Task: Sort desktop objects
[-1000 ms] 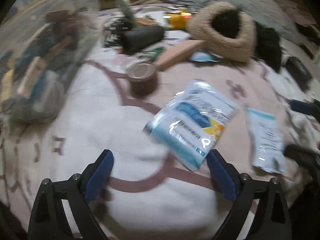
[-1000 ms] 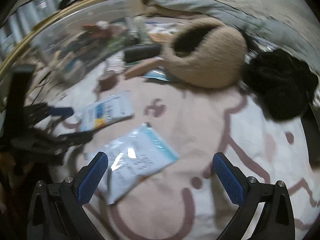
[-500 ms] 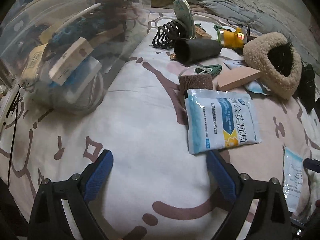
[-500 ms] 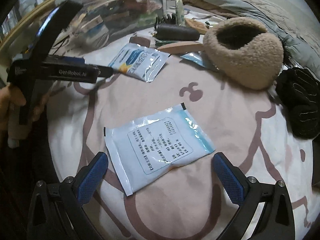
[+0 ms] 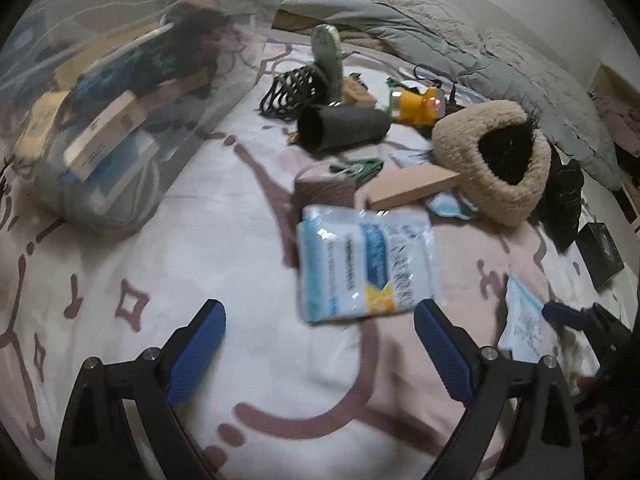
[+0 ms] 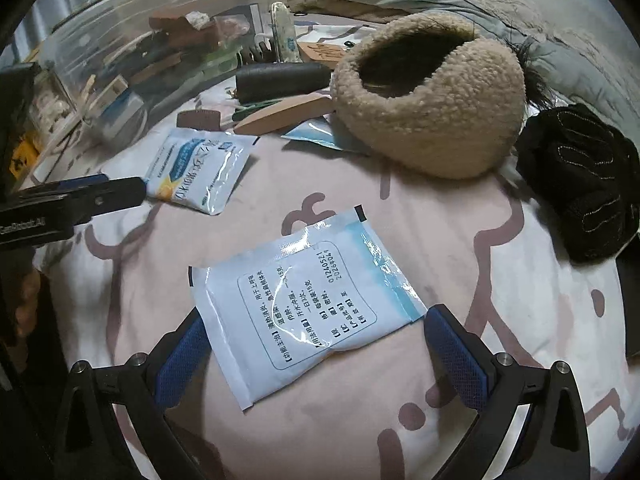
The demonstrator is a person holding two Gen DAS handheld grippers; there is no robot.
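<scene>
Lying between the spread right tongs [image 6: 314,344], the white sachet [image 6: 304,304]; left tongs [image 5: 320,340] spread, empty.

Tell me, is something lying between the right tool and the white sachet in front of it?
Nothing visible does. The right tool is open, and the white sachet lies flat on the blanket just ahead, its near part between the fingers, with nothing on top.

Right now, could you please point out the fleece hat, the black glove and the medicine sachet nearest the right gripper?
fleece hat [image 6: 432,120], right wrist view, on its outer fleece wall.
black glove [image 6: 580,184], right wrist view, mid-fabric.
medicine sachet [image 6: 308,312], right wrist view, on its printed panel.
</scene>
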